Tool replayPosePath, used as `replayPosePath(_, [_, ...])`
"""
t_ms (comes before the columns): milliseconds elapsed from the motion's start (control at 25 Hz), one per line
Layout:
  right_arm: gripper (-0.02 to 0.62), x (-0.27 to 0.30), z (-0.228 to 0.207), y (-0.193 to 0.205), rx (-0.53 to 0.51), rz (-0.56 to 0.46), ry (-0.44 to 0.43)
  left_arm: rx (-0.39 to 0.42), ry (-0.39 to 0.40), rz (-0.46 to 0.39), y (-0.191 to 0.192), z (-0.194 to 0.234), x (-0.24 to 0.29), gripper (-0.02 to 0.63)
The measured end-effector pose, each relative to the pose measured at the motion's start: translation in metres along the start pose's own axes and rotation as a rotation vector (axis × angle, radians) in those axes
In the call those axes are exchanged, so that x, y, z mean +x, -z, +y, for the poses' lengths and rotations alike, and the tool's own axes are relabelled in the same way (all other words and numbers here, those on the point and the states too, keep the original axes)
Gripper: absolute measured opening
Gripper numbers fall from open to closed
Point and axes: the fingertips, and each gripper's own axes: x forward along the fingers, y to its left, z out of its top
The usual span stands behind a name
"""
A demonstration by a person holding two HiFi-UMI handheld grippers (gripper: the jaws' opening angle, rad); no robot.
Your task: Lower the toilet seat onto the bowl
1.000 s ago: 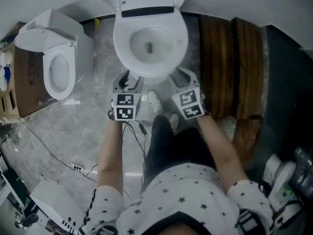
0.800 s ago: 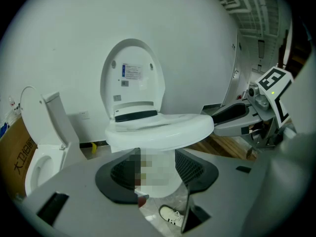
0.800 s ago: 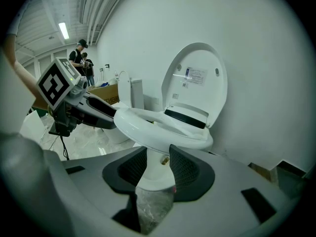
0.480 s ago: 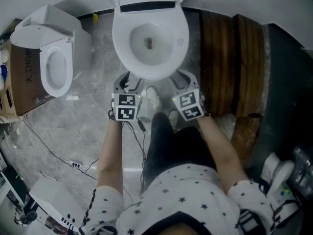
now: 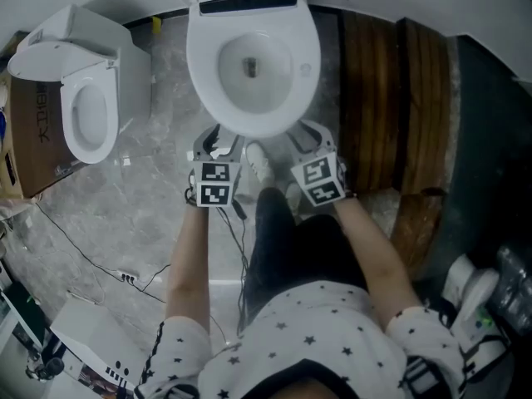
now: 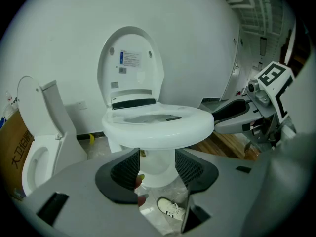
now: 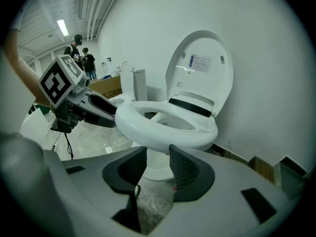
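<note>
The white toilet (image 5: 252, 61) stands at the top of the head view. Its seat (image 6: 158, 122) lies flat on the bowl, and its lid (image 6: 131, 65) stands upright against the wall. My left gripper (image 5: 219, 142) hovers just before the bowl's front rim, left of centre. It is open, and only the pedestal and floor show between its jaws (image 6: 157, 164). My right gripper (image 5: 309, 135) is beside it at the rim's right front, also open and empty (image 7: 158, 164). Neither gripper touches the seat (image 7: 163, 127).
A second toilet (image 5: 83, 98) stands at the left beside a cardboard box (image 5: 29, 140). Wooden planks (image 5: 391, 98) lie to the right of the bowl. Cables (image 5: 100, 264) trail over the marble floor. The person's shoe (image 5: 259, 166) is between the grippers. Two people (image 7: 79, 53) stand far off.
The toilet has slid slightly upward and grown in the head view. Both grippers keep their places before the rim, jaws unchanged. The seat lies flat throughout.
</note>
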Motion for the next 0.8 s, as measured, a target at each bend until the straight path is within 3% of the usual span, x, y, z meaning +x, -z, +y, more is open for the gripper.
replayPosePath(800, [0.141,0.021,0.009,0.030,-0.007,0.043,-0.015,-0.015,0.021,0.065,0.039,-0.003,0.022,0.224])
